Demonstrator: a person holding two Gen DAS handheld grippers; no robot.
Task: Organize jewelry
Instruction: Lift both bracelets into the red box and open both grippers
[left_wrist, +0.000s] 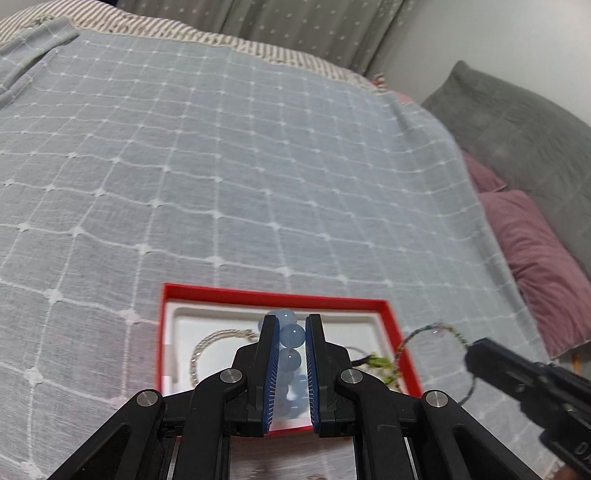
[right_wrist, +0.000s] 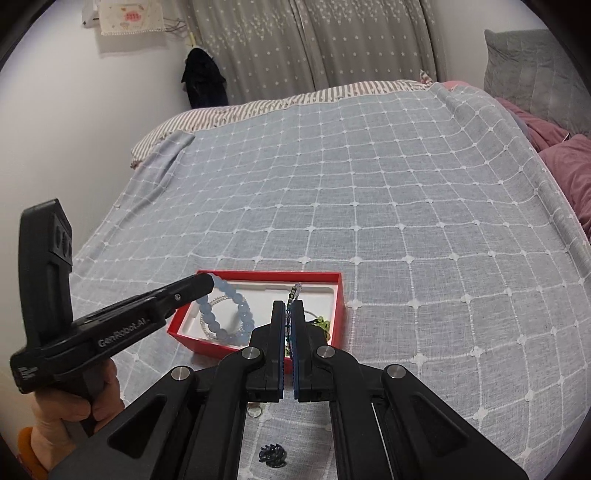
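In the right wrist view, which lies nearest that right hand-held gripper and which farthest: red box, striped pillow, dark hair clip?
1. Dark hair clip, on the bedspread under the right hand-held gripper.
2. Red box, just ahead, under its fingertips.
3. Striped pillow, far left across the bed.

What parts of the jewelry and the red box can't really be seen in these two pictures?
- Left wrist view: the blue bead bracelet is mostly hidden between the left gripper fingers.
- Left wrist view: the red box has its near side covered by that gripper.
- Right wrist view: the braided cord bracelet is edge-on in the right gripper.
- Right wrist view: the small dark item is too small to identify.
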